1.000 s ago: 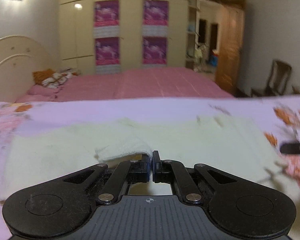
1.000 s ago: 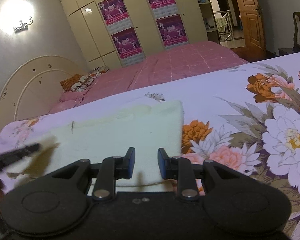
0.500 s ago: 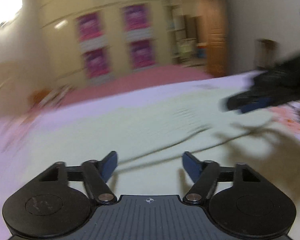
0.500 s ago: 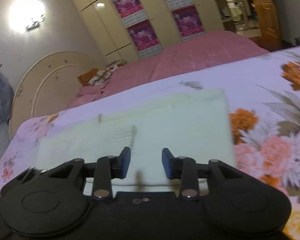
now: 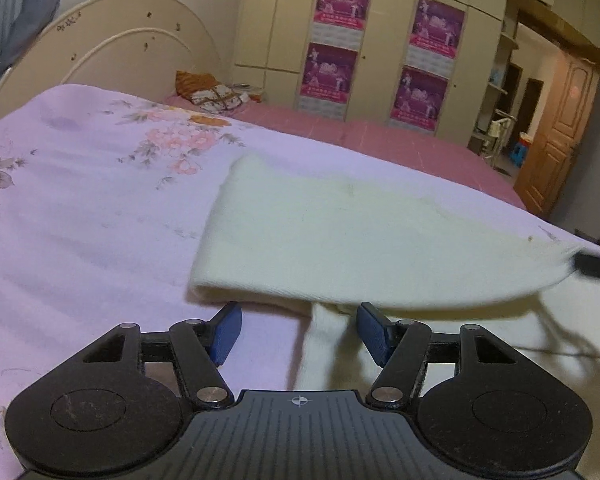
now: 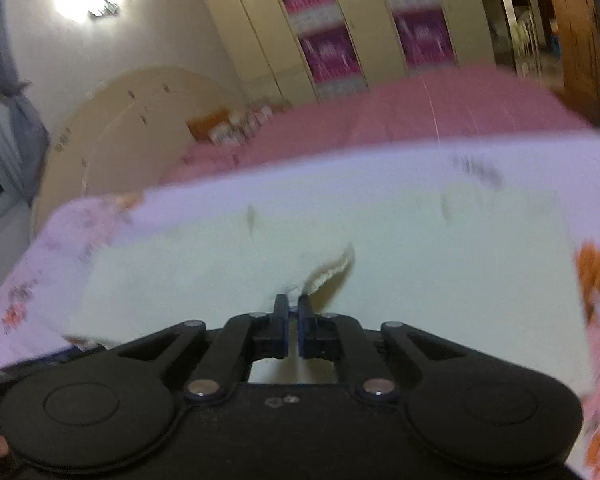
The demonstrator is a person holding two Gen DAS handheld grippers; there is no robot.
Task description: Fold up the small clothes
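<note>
In the left wrist view, the left gripper (image 5: 298,332) stands with its jaws apart and nothing is pressed between the blue pads (image 5: 226,332). The cream garment (image 5: 360,236) lies on the lilac flowered bedsheet (image 5: 80,208), just ahead of the fingertips. Its near folded edge runs across the picture right above the two pads, and a lower layer of the same cloth lies under the right pad and between the jaws, but the pads do not clamp it. At the far right edge, a dark tip of the right gripper (image 5: 596,266) sits at the garment's corner.

In the right wrist view, which is blurred, the right gripper (image 6: 293,312) has its jaws closed together on a fold of the cream garment (image 6: 440,264). A small ribbed edge of the cloth stands up just beyond the fingertips. The rest of the garment spreads flat over the sheet, to both sides of the gripper and ahead of it. Behind it lies a pink bed (image 6: 420,120).
</note>
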